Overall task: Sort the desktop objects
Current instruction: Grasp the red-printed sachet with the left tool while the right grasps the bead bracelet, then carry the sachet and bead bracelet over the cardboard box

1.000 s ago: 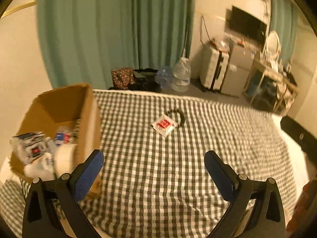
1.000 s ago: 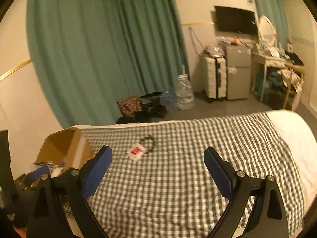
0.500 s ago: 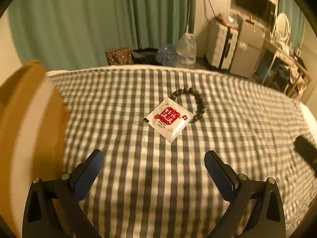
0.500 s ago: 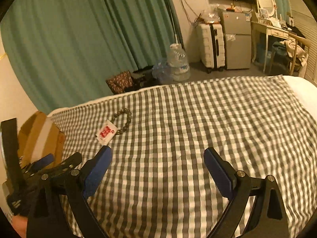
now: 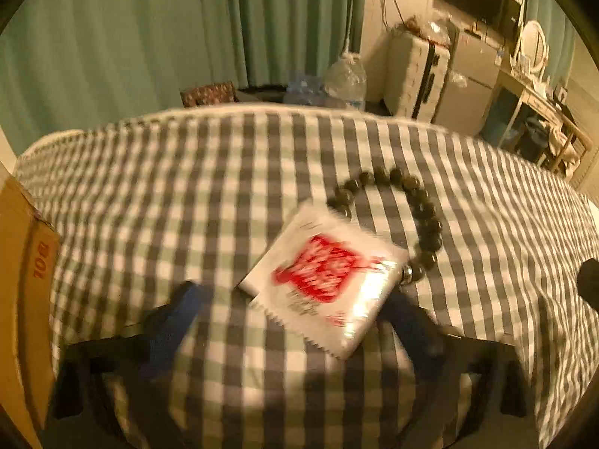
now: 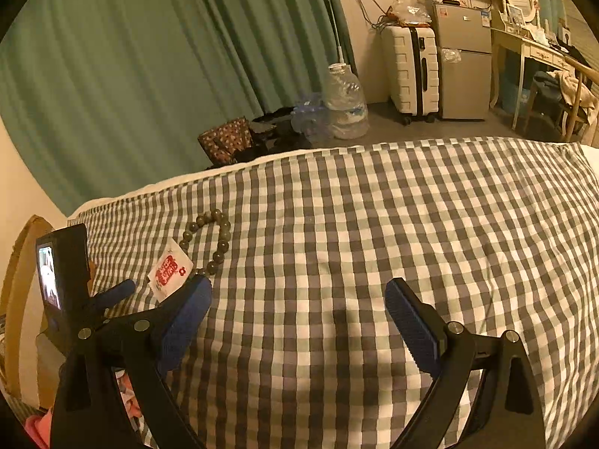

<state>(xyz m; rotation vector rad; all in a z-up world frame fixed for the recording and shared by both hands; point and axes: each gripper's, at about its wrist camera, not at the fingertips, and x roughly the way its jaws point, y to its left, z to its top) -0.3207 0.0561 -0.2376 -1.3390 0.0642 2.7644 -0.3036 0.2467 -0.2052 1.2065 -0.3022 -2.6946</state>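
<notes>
A white sachet with red print [image 5: 324,278] lies on the checked cloth, its far corner over a dark bead bracelet [image 5: 419,211]. My left gripper [image 5: 295,318] is open, blurred, low over the cloth with the sachet's near edge between its fingers. In the right wrist view the sachet [image 6: 169,271] and bracelet [image 6: 213,239] lie at the left, with the left gripper [image 6: 157,288] around the sachet. My right gripper [image 6: 299,321] is open and empty above bare cloth to the right of them.
A cardboard box [image 5: 22,284] stands at the cloth's left edge and shows in the right wrist view [image 6: 18,299]. Beyond the far edge are green curtains, water bottles [image 6: 344,104], a suitcase [image 6: 411,71] and a small fridge.
My left gripper has moved forward and down from beside the box to the sachet, which now sits between its fingers. My right gripper has moved forward and lower over the cloth.
</notes>
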